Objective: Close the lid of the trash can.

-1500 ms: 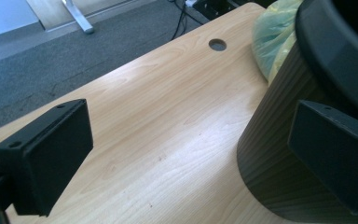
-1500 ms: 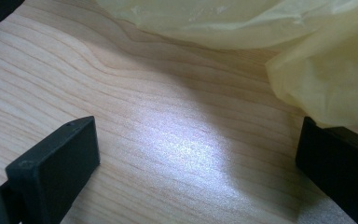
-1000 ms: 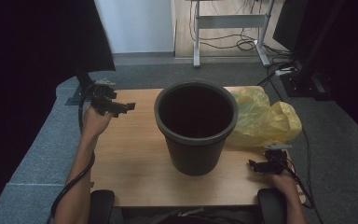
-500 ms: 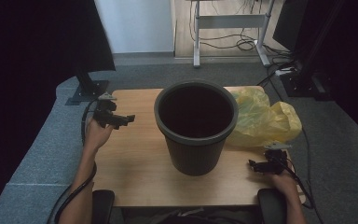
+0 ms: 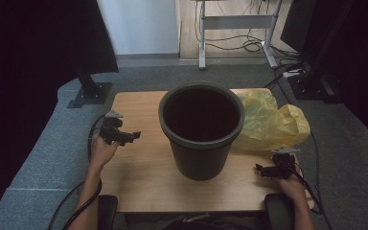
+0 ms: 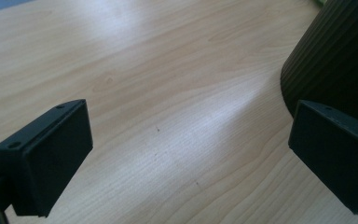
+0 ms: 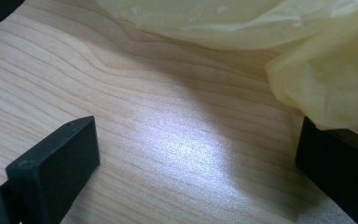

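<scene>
A black ribbed bin (image 5: 201, 129) stands upright in the middle of the wooden table (image 5: 143, 177), its dark inside hidden. A crumpled yellow plastic bag (image 5: 270, 122) lies against the bin's right side. My left gripper (image 5: 130, 137) hovers over the table's left part, pointing toward the bin, jaws wide apart with nothing between them. In the left gripper view the bin wall (image 6: 335, 51) stands behind the right jaw. My right gripper (image 5: 263, 171) rests low at the front right, open and empty. The bag (image 7: 317, 56) lies just beyond its jaws and overlaps the right one.
A monitor stand base (image 5: 90, 92) sits on the grey floor beyond the table's left back corner. Desk legs and cables (image 5: 239, 28) lie farther back. Cables trail from both grippers along the person's forearms.
My left gripper has moved from the back left corner toward the person and lower, along the table's left side. The right gripper has stayed in place.
</scene>
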Tool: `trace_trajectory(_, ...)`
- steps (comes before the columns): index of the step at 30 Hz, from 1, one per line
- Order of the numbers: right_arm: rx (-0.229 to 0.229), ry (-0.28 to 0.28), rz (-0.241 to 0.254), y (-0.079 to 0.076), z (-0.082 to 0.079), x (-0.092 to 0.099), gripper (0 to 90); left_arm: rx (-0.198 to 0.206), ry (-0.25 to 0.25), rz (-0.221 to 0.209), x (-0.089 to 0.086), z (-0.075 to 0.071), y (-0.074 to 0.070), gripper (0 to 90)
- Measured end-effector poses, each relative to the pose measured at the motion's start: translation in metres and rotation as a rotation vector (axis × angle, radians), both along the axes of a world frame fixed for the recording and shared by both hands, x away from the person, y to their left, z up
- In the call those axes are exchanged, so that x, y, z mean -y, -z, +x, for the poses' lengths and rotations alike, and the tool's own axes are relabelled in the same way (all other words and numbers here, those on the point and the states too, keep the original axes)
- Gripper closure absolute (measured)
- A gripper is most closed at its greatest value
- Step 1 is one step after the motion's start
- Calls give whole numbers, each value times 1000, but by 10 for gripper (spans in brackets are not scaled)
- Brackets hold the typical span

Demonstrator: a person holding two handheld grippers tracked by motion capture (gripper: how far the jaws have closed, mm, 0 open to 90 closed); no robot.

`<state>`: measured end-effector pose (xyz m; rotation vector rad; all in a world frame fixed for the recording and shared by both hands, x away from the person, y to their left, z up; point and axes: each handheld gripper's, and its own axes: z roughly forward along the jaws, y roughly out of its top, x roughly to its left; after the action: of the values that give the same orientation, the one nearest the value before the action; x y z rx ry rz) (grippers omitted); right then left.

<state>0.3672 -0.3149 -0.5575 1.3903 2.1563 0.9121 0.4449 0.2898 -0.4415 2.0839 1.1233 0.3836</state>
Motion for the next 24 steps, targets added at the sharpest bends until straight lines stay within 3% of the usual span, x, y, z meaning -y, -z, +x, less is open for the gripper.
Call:
trace_trajectory(14, 0, 3, 3, 0, 0, 0, 0, -31, -36, -16, -2, -15, 49, 0)
trace_trajectory(24, 0, 3, 3, 0, 0, 0, 0, -53, -49, 38, 2, -23, 76, 0)
